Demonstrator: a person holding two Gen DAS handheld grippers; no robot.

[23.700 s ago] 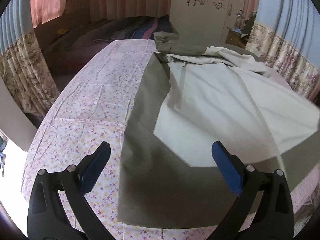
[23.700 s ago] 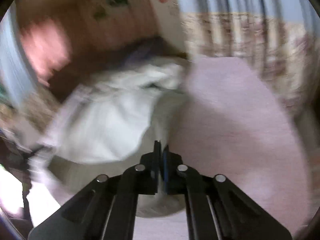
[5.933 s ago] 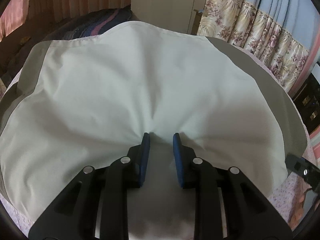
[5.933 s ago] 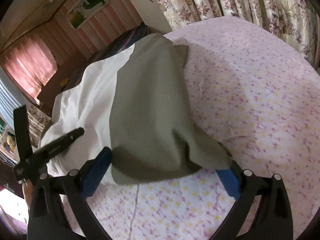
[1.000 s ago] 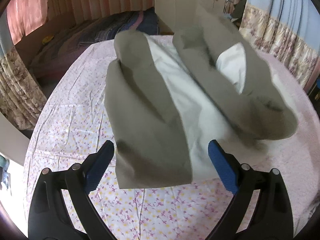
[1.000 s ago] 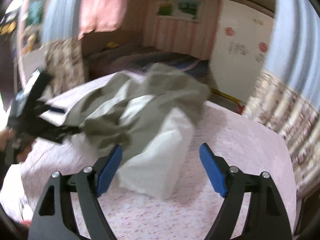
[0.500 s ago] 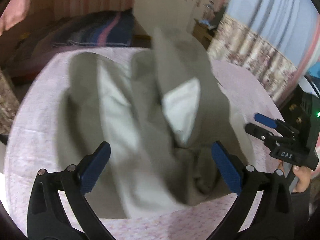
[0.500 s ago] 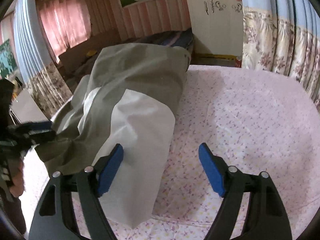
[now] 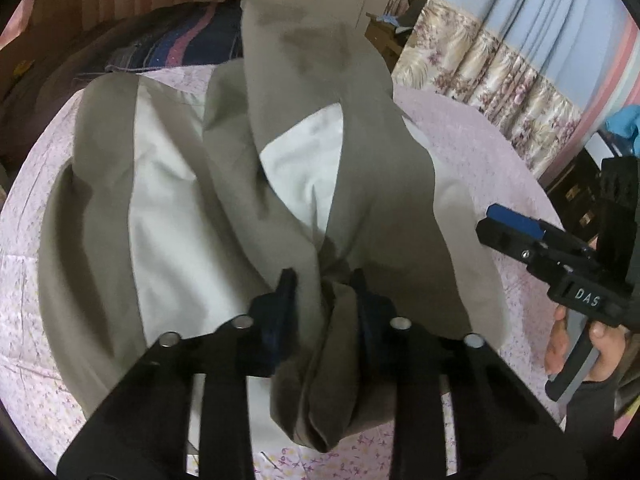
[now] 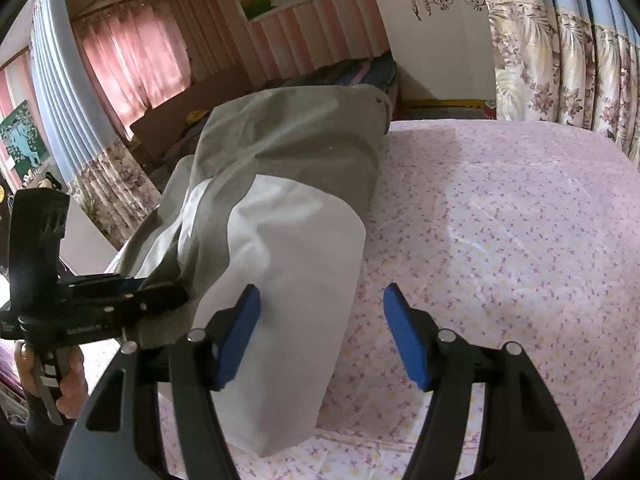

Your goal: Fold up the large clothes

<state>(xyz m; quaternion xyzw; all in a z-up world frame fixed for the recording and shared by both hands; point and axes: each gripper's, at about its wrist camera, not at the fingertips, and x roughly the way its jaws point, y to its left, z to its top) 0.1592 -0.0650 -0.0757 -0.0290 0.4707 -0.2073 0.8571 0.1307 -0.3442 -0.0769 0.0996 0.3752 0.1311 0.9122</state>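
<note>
A large olive-grey and white garment (image 9: 304, 168) lies rumpled in long folds on the floral sheet (image 9: 472, 148). My left gripper (image 9: 322, 284) is at its near end, jaws closing, with a bunched olive fold pinched between the pads. From the right wrist view the left gripper (image 10: 176, 294) grips the cloth's near left edge. My right gripper (image 10: 322, 320) hangs low over the garment's white fold (image 10: 296, 264), jaws closing but still wide. The fold's right edge lies between the pads, neither pressing it. In the left wrist view the right gripper (image 9: 508, 224) sits off the cloth's right side.
The pink floral sheet (image 10: 500, 220) stretches to the right of the garment. Floral curtains (image 10: 560, 64) and a white wardrobe (image 10: 432, 20) stand beyond the bed. Dark striped bedding (image 9: 168, 44) lies behind the garment. A hand (image 9: 600, 344) holds each gripper's handle.
The left gripper's jaws went from wide apart to narrow around a bunch of olive cloth as it moved in. The right gripper's jaws narrowed slightly over the white fold.
</note>
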